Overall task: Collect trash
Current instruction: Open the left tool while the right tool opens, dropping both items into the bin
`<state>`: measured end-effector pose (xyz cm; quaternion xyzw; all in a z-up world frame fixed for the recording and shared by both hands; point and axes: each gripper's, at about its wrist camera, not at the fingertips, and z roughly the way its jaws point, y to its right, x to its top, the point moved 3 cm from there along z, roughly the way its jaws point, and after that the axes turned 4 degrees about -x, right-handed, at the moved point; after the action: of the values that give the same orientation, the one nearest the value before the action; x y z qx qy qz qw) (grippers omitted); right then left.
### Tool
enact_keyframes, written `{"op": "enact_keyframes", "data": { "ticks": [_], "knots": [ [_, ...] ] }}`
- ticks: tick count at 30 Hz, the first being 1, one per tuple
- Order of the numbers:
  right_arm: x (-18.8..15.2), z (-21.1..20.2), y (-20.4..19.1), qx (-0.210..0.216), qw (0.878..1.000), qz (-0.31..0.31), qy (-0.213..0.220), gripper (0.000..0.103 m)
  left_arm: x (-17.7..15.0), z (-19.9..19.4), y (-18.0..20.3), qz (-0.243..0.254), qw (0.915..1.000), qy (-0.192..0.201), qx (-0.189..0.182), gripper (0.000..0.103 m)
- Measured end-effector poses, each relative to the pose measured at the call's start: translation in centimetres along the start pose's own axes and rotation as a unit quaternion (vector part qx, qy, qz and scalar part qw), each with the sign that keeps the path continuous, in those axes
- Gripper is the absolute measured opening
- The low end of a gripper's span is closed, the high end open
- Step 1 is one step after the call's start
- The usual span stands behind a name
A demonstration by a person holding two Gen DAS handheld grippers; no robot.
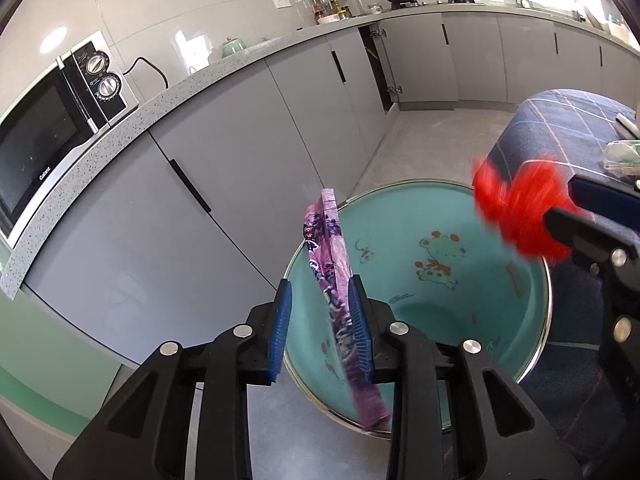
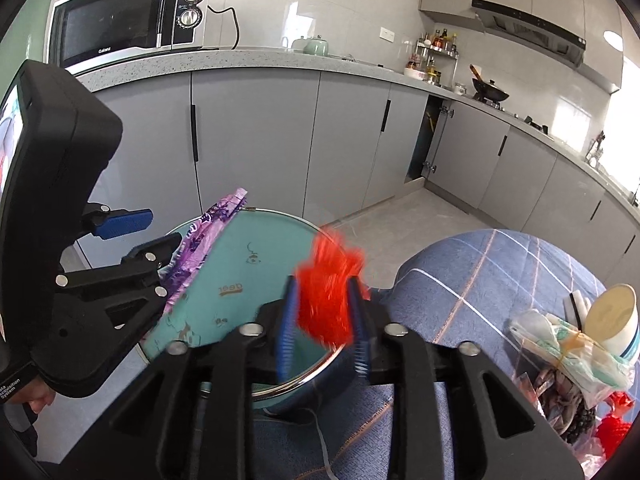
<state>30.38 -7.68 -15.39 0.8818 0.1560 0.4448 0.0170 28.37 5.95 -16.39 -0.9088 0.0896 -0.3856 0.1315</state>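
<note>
A teal trash bin [image 1: 440, 256] with cartoon prints stands open on the floor; it also shows in the right wrist view [image 2: 248, 276]. My left gripper [image 1: 320, 332] is open above its near rim. A purple printed wrapper [image 1: 334, 292] leans against the right pad only, with a gap to the left pad; it also shows in the right wrist view [image 2: 200, 252]. My right gripper [image 2: 326, 324] is over the bin's rim, its jaws parted around a blurred red wrapper [image 2: 328, 288]. The red wrapper also shows in the left wrist view [image 1: 520, 208].
A table with a blue plaid cloth [image 2: 480, 276] sits to the right of the bin and holds plastic bags, a paper cup [image 2: 616, 316] and more red scraps [image 2: 612, 428]. Grey cabinets [image 1: 224, 152] and a microwave [image 2: 128, 20] stand behind.
</note>
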Motion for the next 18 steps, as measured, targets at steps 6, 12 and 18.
{"op": "enact_keyframes", "data": {
  "ticks": [6, 12, 18],
  "knots": [
    [-0.3, 0.2, 0.1, -0.006, 1.0, 0.002, -0.006, 0.033, 0.0, -0.2, 0.1, 0.0, 1.0, 0.003, 0.002, 0.047],
    [-0.5, 0.1, 0.9, -0.014, 1.0, 0.011, -0.01, 0.035, 0.0, -0.2, 0.5, 0.006, 1.0, 0.003, -0.002, 0.05],
    [-1.0, -0.3, 1.8, -0.022, 1.0, 0.02, -0.01, 0.036, -0.1, -0.4, 1.2, 0.013, 0.9999, 0.004, -0.006, 0.051]
  ]
}}
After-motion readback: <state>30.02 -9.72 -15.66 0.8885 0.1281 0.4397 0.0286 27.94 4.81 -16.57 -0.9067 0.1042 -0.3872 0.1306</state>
